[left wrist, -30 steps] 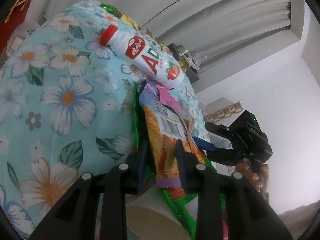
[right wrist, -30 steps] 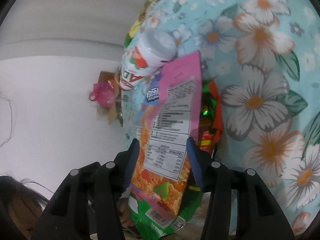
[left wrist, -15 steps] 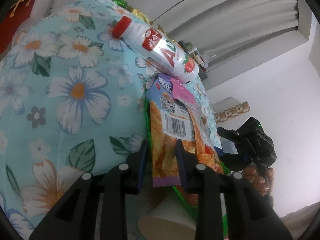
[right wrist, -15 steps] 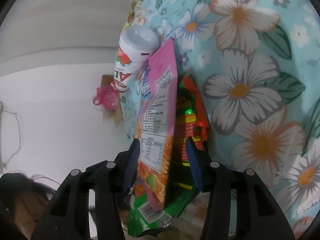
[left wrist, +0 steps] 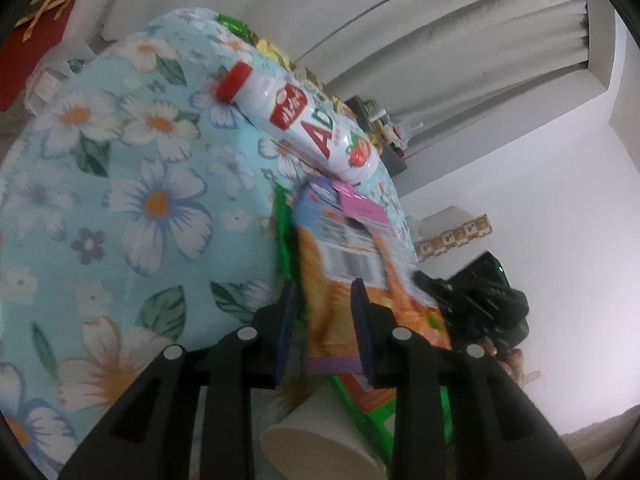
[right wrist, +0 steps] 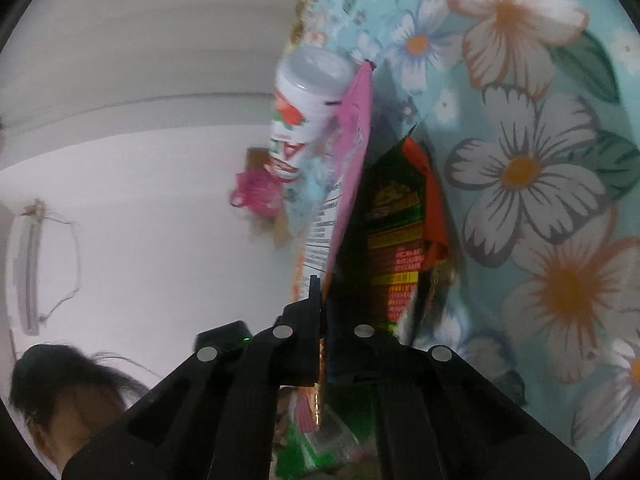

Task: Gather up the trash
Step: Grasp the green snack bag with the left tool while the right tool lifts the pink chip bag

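An orange and pink snack bag [left wrist: 352,280] lies on the floral tablecloth [left wrist: 120,200], on top of a green snack bag [left wrist: 286,232]. A white yoghurt bottle [left wrist: 304,124] with a red cap lies beyond it. My left gripper [left wrist: 324,320] has its jaws part open around the near end of the orange bag. My right gripper [right wrist: 324,320] is shut on the other end of the same bag [right wrist: 340,184], seen edge on, with the green bag [right wrist: 396,240] to its right and the bottle's base [right wrist: 308,80] above.
A paper cup [left wrist: 320,440] sits below the left gripper. More wrappers [left wrist: 272,48] lie at the table's far edge. The right gripper's body and hand [left wrist: 480,304] show at the right. A person's head [right wrist: 68,400] is at lower left in the right wrist view.
My right gripper has closed on the orange bag and the bag has turned edge on to it. My left gripper's jaws have widened slightly around the bag's other end.
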Tool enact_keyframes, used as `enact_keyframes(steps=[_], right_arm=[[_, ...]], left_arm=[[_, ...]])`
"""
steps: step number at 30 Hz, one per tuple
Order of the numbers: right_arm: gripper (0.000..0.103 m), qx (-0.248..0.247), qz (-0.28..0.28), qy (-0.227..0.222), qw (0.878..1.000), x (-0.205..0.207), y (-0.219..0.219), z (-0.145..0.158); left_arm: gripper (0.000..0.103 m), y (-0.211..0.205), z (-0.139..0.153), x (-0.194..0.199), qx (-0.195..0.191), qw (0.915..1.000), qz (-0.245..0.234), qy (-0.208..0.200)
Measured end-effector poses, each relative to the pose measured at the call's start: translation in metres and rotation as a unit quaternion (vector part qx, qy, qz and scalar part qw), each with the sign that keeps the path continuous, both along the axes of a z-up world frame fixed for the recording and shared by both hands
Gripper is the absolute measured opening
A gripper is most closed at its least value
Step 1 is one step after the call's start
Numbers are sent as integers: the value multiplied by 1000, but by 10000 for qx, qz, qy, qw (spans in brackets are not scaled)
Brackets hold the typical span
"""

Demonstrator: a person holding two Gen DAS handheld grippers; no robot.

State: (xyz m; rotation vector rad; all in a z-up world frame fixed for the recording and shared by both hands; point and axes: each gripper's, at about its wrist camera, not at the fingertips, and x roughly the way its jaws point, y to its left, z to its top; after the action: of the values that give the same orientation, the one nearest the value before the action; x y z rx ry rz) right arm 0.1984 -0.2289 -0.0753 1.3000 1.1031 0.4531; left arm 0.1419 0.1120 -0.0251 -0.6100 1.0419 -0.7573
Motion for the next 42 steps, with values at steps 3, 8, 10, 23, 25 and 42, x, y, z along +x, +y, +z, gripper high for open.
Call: enact_keyframes(steps=[3,8,10,23,25,42], right_arm=[[0,170,-143,-134,9997,-16,-17,5],[0,396,-367,-247,9982,-43,-43,2],[0,375,-456,-173,9981,-54,-51,-3],[0,-153,-462,225,9986,-70,-58,-28],[0,-128,-447,256,9986,-70,-55,-31],[0,224,-730,-456,9960,-88,-73,-4]], left_arm=[[27,8,4,-4,29,9999,99,25],[27,19,-2,-10,-44,9995,154,263],[27,18,-7,-11,-74,9991,163,396],[44,-11,-22,3,-435,9961,-196,744],[44,-20,-21,3,-391,9963,-301,698],[6,-74,17,-11,181,9972,-728,-62]])
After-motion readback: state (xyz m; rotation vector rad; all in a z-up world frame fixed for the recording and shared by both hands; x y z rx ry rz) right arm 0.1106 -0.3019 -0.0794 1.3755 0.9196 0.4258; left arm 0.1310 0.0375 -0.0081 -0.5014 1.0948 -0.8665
